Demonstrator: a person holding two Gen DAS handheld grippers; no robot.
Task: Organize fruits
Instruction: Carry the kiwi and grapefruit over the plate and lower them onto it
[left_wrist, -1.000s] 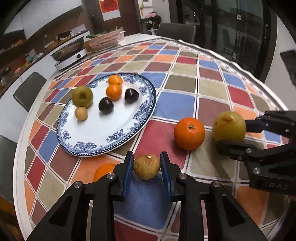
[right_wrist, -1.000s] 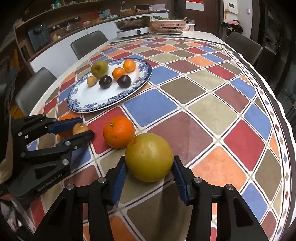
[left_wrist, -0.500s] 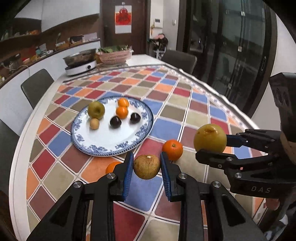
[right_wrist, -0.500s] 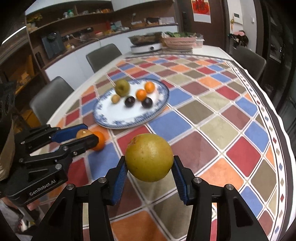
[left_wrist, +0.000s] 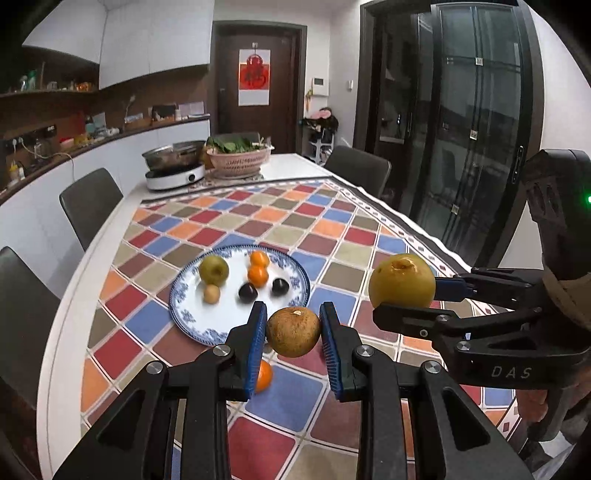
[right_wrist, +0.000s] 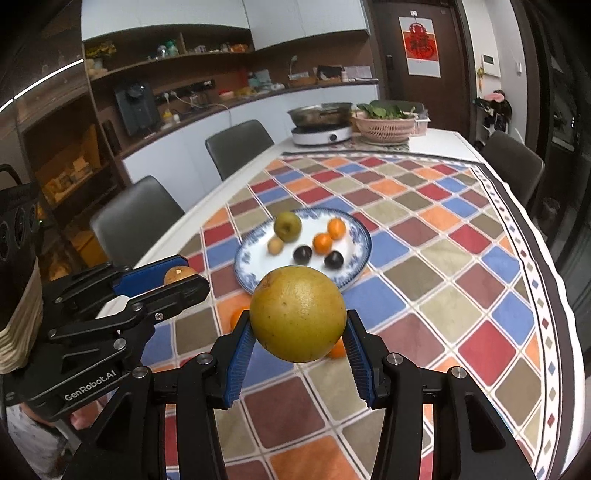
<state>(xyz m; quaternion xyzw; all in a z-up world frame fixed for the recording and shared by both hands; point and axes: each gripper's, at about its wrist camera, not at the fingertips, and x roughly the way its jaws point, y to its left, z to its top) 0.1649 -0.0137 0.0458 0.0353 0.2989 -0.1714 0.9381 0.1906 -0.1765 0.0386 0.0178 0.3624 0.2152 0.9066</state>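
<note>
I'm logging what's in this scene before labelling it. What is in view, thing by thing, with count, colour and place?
plate: 1, white with blue rim, on the tablecloth
green apple: 1, on the plate
small oranges: 2, on the plate
dark plums: 2, on the plate
small tan fruit: 1, on the plate
loose oranges: 2, on the cloth, partly hidden behind the held fruits
checked tablecloth: 1, multicoloured, on the white table
pot on cooker: 1, far end
pink basket of greens: 1, beside the cooker
chairs: several, grey, around the table
left gripper: shut on brown round fruit
right gripper: shut on large yellow fruit
</note>
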